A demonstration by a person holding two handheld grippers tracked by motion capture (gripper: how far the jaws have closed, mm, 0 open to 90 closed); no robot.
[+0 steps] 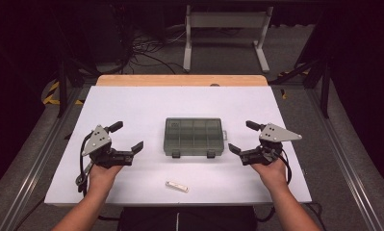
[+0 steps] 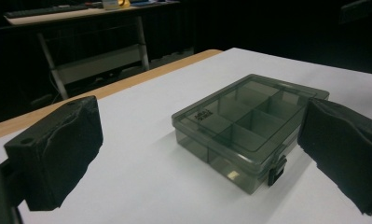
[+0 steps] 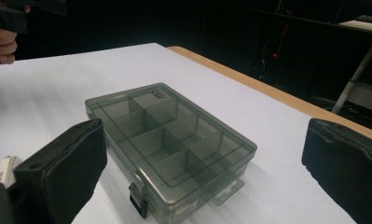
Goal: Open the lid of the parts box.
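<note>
A smoky clear plastic compartment box (image 1: 193, 136) lies shut in the middle of the white table (image 1: 132, 103), its two latches facing the near edge. The box (image 2: 249, 126) sits ahead of the left jaws, and the box (image 3: 167, 142) lies between and beyond the right jaws. My left gripper (image 1: 128, 136) hovers left of the box, open and empty. My right gripper (image 1: 242, 137) hovers right of it, also open and empty. A small white oblong piece (image 1: 176, 186) lies flat near the front edge, in front of the box.
The table's far edge is a bare wooden strip (image 1: 180, 80). Beyond it stand a white frame (image 1: 225, 33) and cables (image 1: 146, 48) on the dark floor. Metal rails (image 1: 343, 159) run along both sides of the table.
</note>
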